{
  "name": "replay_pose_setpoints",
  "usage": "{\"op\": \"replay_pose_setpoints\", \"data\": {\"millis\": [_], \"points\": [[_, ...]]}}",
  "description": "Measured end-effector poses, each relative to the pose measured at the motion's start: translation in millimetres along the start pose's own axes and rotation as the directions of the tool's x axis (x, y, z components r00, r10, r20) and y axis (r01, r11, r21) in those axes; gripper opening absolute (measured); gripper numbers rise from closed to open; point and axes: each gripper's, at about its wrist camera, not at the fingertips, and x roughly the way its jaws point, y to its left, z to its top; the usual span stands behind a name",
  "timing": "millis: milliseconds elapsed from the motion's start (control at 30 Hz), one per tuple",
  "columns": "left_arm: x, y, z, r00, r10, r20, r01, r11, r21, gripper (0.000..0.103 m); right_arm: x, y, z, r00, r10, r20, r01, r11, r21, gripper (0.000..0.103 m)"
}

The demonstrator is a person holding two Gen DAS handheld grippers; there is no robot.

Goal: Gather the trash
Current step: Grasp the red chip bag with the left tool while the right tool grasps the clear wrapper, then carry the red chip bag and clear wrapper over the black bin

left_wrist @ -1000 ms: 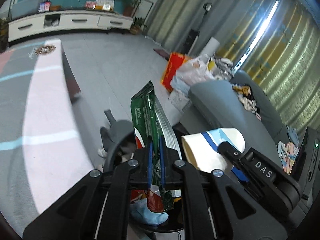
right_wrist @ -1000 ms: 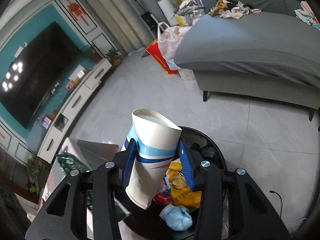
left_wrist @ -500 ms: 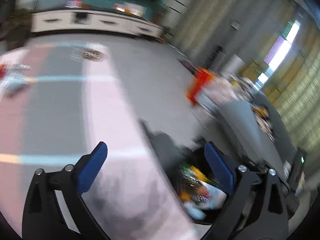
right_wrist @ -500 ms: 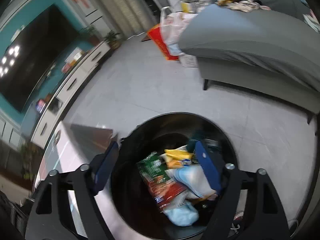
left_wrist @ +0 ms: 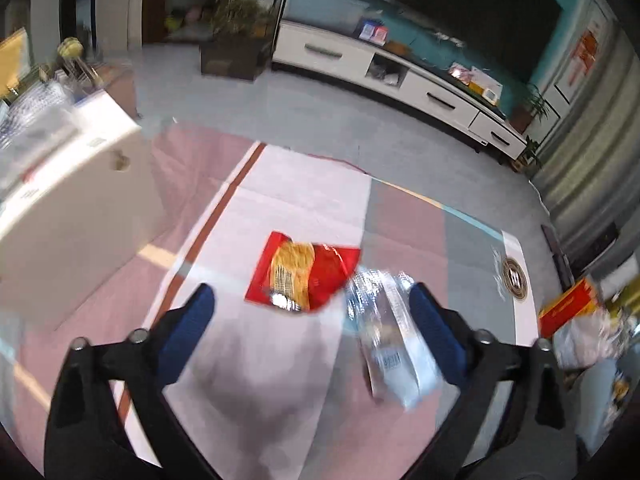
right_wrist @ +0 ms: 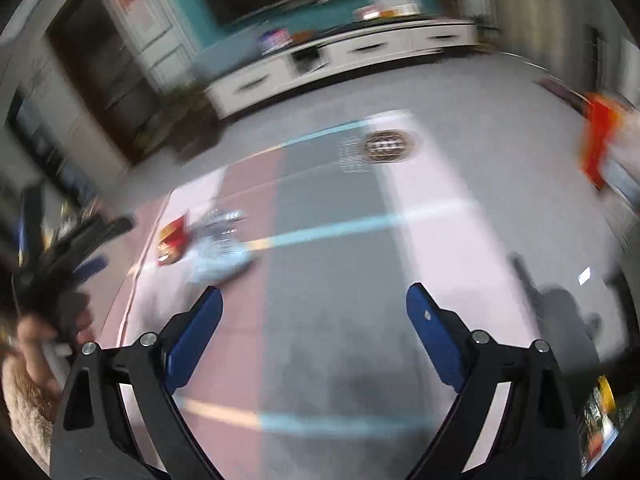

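Observation:
A red and yellow snack wrapper (left_wrist: 304, 276) lies flat on the pink and grey table mat (left_wrist: 280, 380). Beside it on the right lies a silver foil packet (left_wrist: 388, 328). My left gripper (left_wrist: 310, 308) hovers over both, its jaws wide but closing; the packet lies just inside the right finger (left_wrist: 432, 332), untouched. In the right wrist view, blurred, the same wrapper (right_wrist: 172, 236) and foil packet (right_wrist: 218, 244) sit far left. My right gripper (right_wrist: 314, 304) is over bare mat with its jaws opening and nothing between them. The left gripper (right_wrist: 80, 248) shows at the left edge, held by a hand (right_wrist: 36, 340).
A white cabinet (left_wrist: 60, 200) stands left of the table. A white TV console (left_wrist: 400, 76) and potted plant (left_wrist: 236, 48) line the far wall. A red bag (left_wrist: 568, 308) sits on the floor at right. The mat carries a round logo (right_wrist: 390, 144).
Both grippers let go of the green wrapper and the paper cup over the black bin. They opened and swung away to the table mat, where the red wrapper and foil packet lie.

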Motion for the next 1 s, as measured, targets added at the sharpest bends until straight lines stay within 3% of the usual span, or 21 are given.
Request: {"op": "replay_pose_setpoints", "data": {"millis": [33, 133, 333, 400, 433, 467, 533, 600, 700, 800, 1000], "points": [[8, 2, 5, 0.999, -0.023, -0.023, 0.022, 1.0, -0.012, 0.077, 17, 14, 8, 1.0, -0.002, -0.016, 0.001, 0.999, -0.044, 0.09], [37, -3, 18, 0.997, -0.061, -0.052, 0.06, 0.998, -0.015, 0.073, 63, 47, 18, 0.999, -0.014, -0.036, 0.008, 0.988, -0.153, 0.085], [80, -14, 13, 0.995, 0.052, -0.086, -0.043, 0.994, 0.1, 0.079, 118, 64, 18, 0.992, -0.047, -0.114, 0.021, 0.976, -0.218, 0.078], [88, -15, 7, 0.992, 0.083, -0.094, -0.072, 0.99, 0.121, 0.079, 124, 60, 13, 0.991, -0.049, -0.126, 0.02, 0.976, -0.218, 0.068], [92, -14, 3, 0.991, 0.097, -0.096, -0.085, 0.989, 0.124, 0.072, 127, 58, 12, 0.99, -0.044, -0.134, 0.015, 0.977, -0.212, 0.058], [95, -13, 0, 0.99, 0.11, -0.089, -0.098, 0.986, 0.131, 0.067, 127, 56, 10, 0.991, -0.03, -0.13, 0.004, 0.98, -0.198, 0.055], [95, -16, -4, 0.986, 0.165, -0.031, -0.157, 0.973, 0.172, 0.045, 125, 53, 7, 0.993, -0.026, -0.119, 0.003, 0.982, -0.191, 0.052], [93, -18, -7, 0.984, 0.177, -0.009, -0.172, 0.965, 0.196, 0.042, 123, 51, 4, 0.994, -0.029, -0.107, 0.008, 0.982, -0.189, 0.048], [82, -17, -11, 0.982, 0.187, 0.02, -0.187, 0.965, 0.183, 0.034, 117, 45, 0, 0.995, -0.04, -0.091, 0.024, 0.985, -0.173, 0.044], [55, -23, -18, 0.981, 0.182, 0.065, -0.191, 0.961, 0.2, 0.034, 98, 35, -5, 0.997, -0.045, -0.068, 0.036, 0.99, -0.133, 0.043], [-43, -64, -46, 0.987, 0.056, 0.152, -0.094, 0.961, 0.258, 0.034, 14, 0, -23, 0.998, -0.041, 0.044, 0.042, 0.999, -0.025, 0.042]]}}
